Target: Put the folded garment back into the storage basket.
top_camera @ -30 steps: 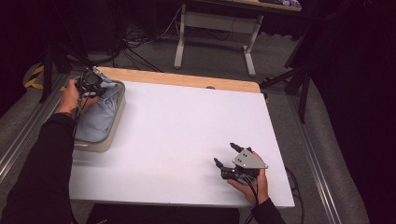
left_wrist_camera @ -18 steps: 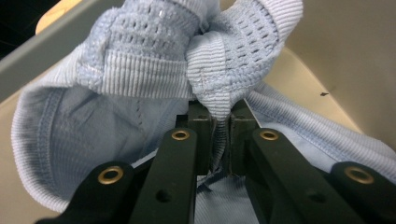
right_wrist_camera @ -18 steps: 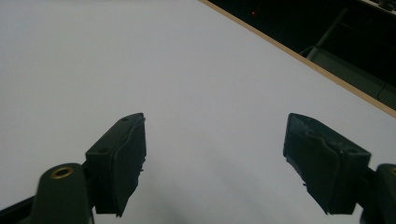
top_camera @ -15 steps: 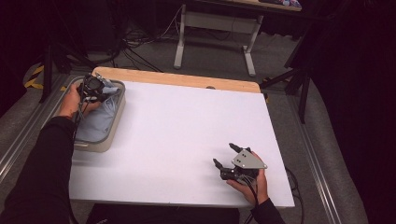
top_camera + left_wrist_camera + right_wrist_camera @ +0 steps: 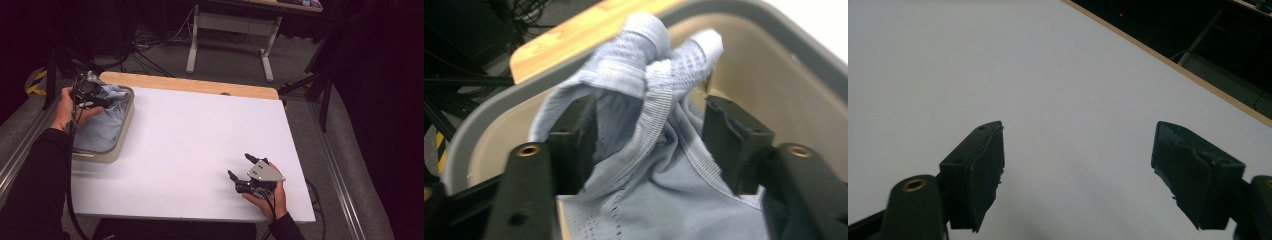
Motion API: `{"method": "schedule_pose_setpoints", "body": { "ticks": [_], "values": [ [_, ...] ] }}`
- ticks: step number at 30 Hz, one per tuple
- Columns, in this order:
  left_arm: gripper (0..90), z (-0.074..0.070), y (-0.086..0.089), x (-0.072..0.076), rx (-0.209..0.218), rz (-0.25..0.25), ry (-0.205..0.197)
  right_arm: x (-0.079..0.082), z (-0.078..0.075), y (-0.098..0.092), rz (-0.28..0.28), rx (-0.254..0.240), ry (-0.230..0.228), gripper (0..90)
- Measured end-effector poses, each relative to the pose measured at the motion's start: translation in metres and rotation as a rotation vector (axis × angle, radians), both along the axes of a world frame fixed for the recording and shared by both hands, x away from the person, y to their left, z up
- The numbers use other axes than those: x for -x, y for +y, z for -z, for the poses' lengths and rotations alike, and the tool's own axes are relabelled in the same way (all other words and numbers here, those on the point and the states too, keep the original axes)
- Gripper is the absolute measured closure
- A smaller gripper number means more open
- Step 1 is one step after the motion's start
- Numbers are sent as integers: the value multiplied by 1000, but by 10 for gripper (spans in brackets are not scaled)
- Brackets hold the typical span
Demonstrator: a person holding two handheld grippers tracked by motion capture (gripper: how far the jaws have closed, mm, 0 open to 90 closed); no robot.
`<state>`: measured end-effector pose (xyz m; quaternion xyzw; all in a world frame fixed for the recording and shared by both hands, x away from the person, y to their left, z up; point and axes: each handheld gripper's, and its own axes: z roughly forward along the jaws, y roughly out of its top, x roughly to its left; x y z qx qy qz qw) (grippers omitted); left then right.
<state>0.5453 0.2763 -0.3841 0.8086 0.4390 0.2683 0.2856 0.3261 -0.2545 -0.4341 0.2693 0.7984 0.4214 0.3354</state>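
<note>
A light blue cloth (image 5: 102, 129) lies bunched in a grey tub (image 5: 119, 149) at the table's far left. My left gripper (image 5: 102, 101) hovers over the tub's far end. In the left gripper view its jaws have just been opening. A raised fold of the cloth (image 5: 654, 95) stands between them, and the right pad is clear of it. The tub's wall (image 5: 774, 60) curves behind. My right gripper (image 5: 238, 165) rests low near the table's front right, open over the bare white tabletop (image 5: 1048, 75), with nothing between its fingers (image 5: 1080, 145).
The white table (image 5: 200, 135) has a wooden strip (image 5: 190, 85) along its far edge. Cables and a metal stand's legs (image 5: 230, 45) lie on the floor beyond it. A rail (image 5: 340, 175) runs beside the table's right edge.
The left gripper has drawn back a little toward the tub's left side over the cloth. The right hand and its gripper have kept still.
</note>
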Motion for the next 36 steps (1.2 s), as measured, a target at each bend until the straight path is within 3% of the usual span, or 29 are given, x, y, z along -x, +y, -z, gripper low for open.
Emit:
{"method": "schedule_pose_setpoints", "body": {
  "ticks": [4, 8, 10, 11, 15, 16, 18, 24, 29, 36],
  "values": [
    [344, -5, 6, 9, 29, -3, -7, 0, 0, 0, -3, -4, 2, 226],
    [362, -5, 9, 18, 22, 9, -6, 0, 0, 0, -7, -1, 6, 230],
    [444, -2, 9, 22, 1, 28, -3, 0, 0, 0, -7, -4, 6, 231],
    [444, 0, 7, 24, -21, 41, 9, 0, 0, 0, -9, -2, 5, 231],
    [682, 8, 6, 28, -29, 74, 40, 0, 0, 1, -12, 3, 10, 234],
    [771, 10, 5, 29, -36, 80, 55, 0, 0, 1, -13, 6, 9, 233],
    [817, 19, 4, 28, -76, 94, 103, 0, 0, 2, -16, 6, 11, 233],
    [840, 30, 4, 22, -107, 66, 158, 0, 0, 2, -14, 11, 10, 233],
    [883, 37, -3, 19, -148, 95, 209, 0, 1, 2, -16, 14, 14, 233],
    [894, 38, -3, 20, -123, 145, 254, 0, 1, 3, -18, 16, 17, 232]
  ]
}}
